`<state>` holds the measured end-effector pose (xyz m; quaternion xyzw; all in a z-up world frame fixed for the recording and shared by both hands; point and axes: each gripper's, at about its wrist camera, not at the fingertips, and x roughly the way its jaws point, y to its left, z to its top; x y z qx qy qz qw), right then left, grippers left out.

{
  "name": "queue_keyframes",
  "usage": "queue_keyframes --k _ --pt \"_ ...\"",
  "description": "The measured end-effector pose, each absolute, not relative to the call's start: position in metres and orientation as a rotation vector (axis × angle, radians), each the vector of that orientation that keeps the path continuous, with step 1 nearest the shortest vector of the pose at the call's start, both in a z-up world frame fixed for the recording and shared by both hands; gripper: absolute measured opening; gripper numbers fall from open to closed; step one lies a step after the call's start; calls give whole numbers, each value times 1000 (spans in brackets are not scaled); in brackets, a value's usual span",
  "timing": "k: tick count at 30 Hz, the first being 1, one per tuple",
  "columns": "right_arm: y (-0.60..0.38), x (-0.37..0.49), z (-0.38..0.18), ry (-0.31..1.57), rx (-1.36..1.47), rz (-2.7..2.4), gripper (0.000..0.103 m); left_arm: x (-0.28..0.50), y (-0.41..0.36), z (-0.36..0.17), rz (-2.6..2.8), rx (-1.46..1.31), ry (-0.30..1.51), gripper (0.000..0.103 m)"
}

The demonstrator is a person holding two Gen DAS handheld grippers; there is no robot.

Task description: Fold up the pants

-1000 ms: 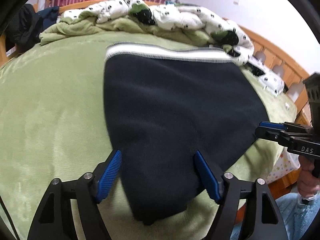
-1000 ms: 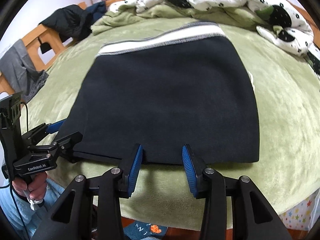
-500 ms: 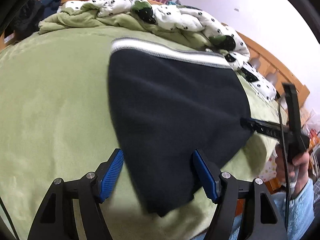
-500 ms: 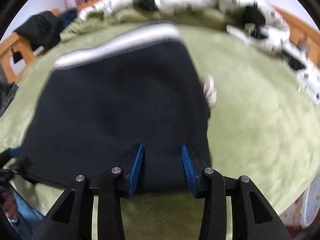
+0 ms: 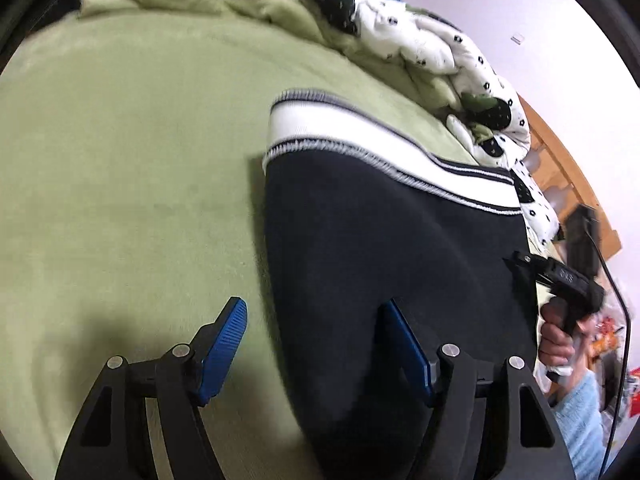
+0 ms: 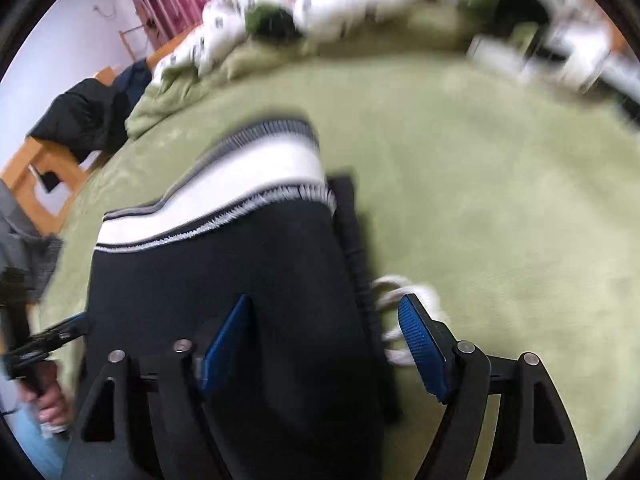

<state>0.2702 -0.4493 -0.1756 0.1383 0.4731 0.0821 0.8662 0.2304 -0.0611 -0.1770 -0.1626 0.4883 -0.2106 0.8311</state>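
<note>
The dark navy pants (image 5: pixel 392 256) lie folded on the green bed cover (image 5: pixel 120 184), with the white striped waistband (image 5: pixel 360 148) at the far end. My left gripper (image 5: pixel 316 336) is open and straddles the pants' near left edge. My right gripper (image 6: pixel 328 336) is open over the pants (image 6: pixel 224 264) at their right edge, where a white drawstring (image 6: pixel 400 292) sticks out. The right gripper also shows at the right of the left wrist view (image 5: pixel 560 280), and the left gripper at the left of the right wrist view (image 6: pixel 52 340).
A rumpled white spotted duvet (image 5: pixel 400 28) and green blanket lie at the head of the bed. A wooden bed frame (image 5: pixel 568 160) runs along the right. Dark clothes (image 6: pixel 88 116) hang over the frame at the left.
Both grippers have moved forward over the pants toward the waistband. The right gripper has opened wider and shifted to the pants' right edge. The right view is blurred by motion.
</note>
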Motion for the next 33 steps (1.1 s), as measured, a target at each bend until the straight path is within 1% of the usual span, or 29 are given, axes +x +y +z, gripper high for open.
queue_keyframes --k 1,2,4,5,7,8,10,11,12,13,14,15,17,20,22,23,24,26,30,33 --pt "-453 278 -187 1025 347 216 83 233 -59 -180 -467 -354 1032 70" --pt "-456 287 -197 1046 392 244 84 234 -59 -181 -484 -360 1024 70" --pt "-452 288 -199 1037 362 270 83 238 -61 -183 -513 -365 1028 70" --pt "-447 287 -197 1027 322 273 81 240 -63 -183 -524 -375 1030 69" --pt "-443 282 -197 1018 305 271 80 245 -66 -188 -558 -425 1031 59" --pt "-445 281 -197 1018 321 275 79 246 -67 -191 -571 -456 1037 50" --pt "-452 279 -198 1022 363 297 74 247 -66 -192 -568 -509 1033 39" --pt "-456 279 -197 1026 384 318 71 246 -66 -192 -580 -533 1025 23" --pt "-458 280 -196 1029 404 334 66 245 -64 -188 -581 -556 1007 17" --pt "-461 278 -194 1030 423 348 63 245 -64 -183 -574 -565 1000 15" --pt "-463 276 -191 1024 450 357 58 245 -64 -178 -574 -559 993 13" --pt "-465 274 -187 1013 477 355 53 244 -64 -171 -577 -545 981 13" --pt "-464 266 -180 990 518 335 49 246 -61 -162 -588 -553 975 12" --pt "-453 253 -166 952 557 296 41 246 -38 -150 -618 -634 965 12" --pt "-439 244 -156 931 590 302 37 242 -20 -138 -595 -620 941 12" --pt "-428 240 -153 927 600 318 33 239 -8 -131 -571 -588 926 12" --pt "-416 238 -151 923 612 339 24 237 4 -125 -542 -557 920 12" --pt "-384 240 -148 933 649 410 24 234 31 -119 -510 -550 925 12" --pt "-312 258 -139 958 566 460 23 218 84 -106 -393 -470 900 12" --pt "-269 268 -140 969 529 531 23 211 115 -112 -337 -476 881 12"
